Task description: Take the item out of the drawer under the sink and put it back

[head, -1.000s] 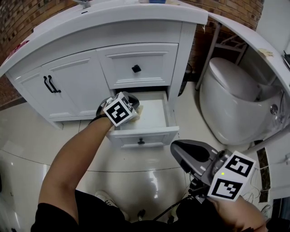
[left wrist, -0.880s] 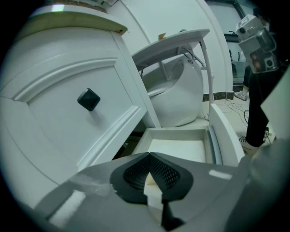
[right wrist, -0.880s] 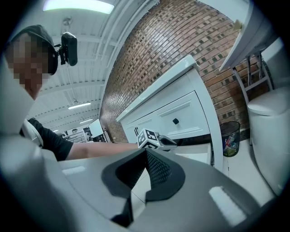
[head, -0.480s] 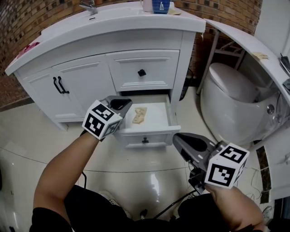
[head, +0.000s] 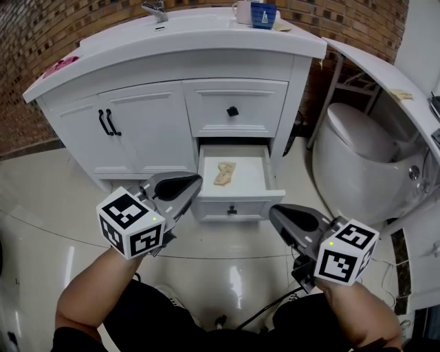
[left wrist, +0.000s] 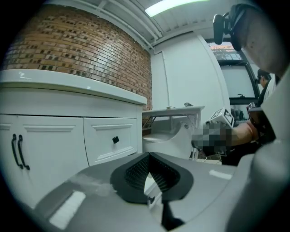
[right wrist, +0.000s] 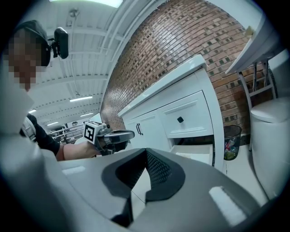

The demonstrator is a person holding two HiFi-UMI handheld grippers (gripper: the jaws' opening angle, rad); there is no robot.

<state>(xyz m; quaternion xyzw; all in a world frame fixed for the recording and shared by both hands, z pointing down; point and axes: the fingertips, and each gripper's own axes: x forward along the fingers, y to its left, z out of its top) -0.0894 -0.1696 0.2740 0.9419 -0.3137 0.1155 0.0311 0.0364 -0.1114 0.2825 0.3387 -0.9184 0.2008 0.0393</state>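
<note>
The lower drawer of the white sink cabinet stands pulled out. A beige crumpled item lies on its floor, untouched. My left gripper hovers over the tiled floor, in front and to the left of the drawer, shut and holding nothing. To the drawer's front right is my right gripper, also shut and empty. In the left gripper view the left gripper points past the cabinet. The right gripper faces the open drawer in the right gripper view.
The shut upper drawer sits above the open one, with double cabinet doors to its left. A white toilet stands at the right. Cups rest on the countertop. A bin stands between cabinet and toilet.
My left gripper has come out of the drawer and drawn back to the left, leaving the beige item lying inside. The right gripper has barely moved.
</note>
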